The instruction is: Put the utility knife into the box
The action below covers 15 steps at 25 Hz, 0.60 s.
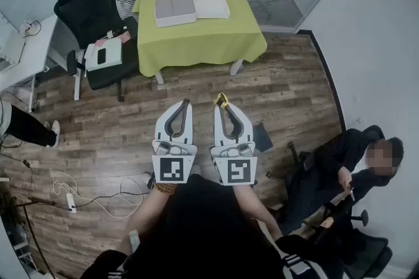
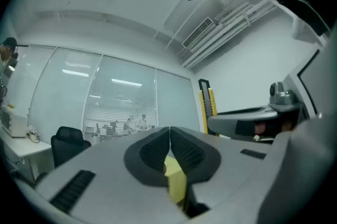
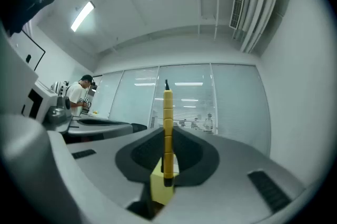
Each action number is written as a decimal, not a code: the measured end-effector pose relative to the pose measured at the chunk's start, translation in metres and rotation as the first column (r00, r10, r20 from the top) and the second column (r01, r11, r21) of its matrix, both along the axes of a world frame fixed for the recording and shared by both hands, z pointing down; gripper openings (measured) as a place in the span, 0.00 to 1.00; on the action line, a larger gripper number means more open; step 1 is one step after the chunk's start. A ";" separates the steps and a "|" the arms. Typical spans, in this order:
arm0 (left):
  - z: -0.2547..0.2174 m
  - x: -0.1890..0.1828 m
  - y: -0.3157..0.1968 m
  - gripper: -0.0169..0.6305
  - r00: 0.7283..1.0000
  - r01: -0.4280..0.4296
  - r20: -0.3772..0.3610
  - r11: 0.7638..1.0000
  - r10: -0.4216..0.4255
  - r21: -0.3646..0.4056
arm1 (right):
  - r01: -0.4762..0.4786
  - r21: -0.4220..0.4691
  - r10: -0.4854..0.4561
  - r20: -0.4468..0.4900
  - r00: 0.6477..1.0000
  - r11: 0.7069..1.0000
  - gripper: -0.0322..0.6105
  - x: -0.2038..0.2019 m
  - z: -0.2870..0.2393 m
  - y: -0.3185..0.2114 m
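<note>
The yellow utility knife (image 1: 222,99) is pinched upright in my right gripper (image 1: 223,105), its tip sticking out past the jaws; in the right gripper view the knife (image 3: 167,123) stands between the shut pads of that gripper (image 3: 167,136). My left gripper (image 1: 185,104) is held beside it, shut and empty, its jaws meeting in the left gripper view (image 2: 169,131). There the knife (image 2: 204,104) also shows at the right. The grey box (image 1: 175,10) lies on the green-clothed table (image 1: 196,42) well ahead of both grippers.
A flat white sheet or lid (image 1: 211,7) lies beside the box. A black office chair (image 1: 98,22) with a white item stands left of the table, with a white desk (image 1: 19,55) further left. A seated person (image 1: 340,166) is at the right. Cables (image 1: 72,196) trail on the wooden floor.
</note>
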<state>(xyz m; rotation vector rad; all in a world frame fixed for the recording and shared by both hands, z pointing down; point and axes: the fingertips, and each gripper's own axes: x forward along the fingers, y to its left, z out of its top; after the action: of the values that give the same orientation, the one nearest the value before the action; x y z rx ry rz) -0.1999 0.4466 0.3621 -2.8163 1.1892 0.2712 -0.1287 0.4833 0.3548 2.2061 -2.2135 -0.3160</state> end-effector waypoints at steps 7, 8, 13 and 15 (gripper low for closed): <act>0.011 0.018 0.011 0.05 0.999 0.000 0.044 1.000 0.000 0.004 | 0.050 0.005 -0.051 0.110 0.993 0.999 0.12 0.009 0.010 0.006; 0.011 0.020 0.011 0.05 0.997 -0.009 0.072 1.000 0.008 0.016 | 0.054 -0.002 -0.053 0.104 0.993 0.999 0.12 0.010 0.014 0.004; 0.017 0.031 -0.003 0.05 0.986 -0.043 0.164 0.998 0.033 0.055 | 0.065 -0.014 -0.063 0.090 0.994 0.998 0.12 0.020 0.020 -0.008; 0.018 0.038 -0.013 0.05 0.993 -0.043 0.113 0.998 0.038 0.040 | 0.059 -0.027 -0.056 0.089 0.994 0.998 0.12 0.027 0.023 -0.014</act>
<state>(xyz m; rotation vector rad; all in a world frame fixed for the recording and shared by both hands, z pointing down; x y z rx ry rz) -0.1617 0.4333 0.3805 -2.7806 1.0918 0.1363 -0.1017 0.4689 0.3773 2.1856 -2.3135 -0.1883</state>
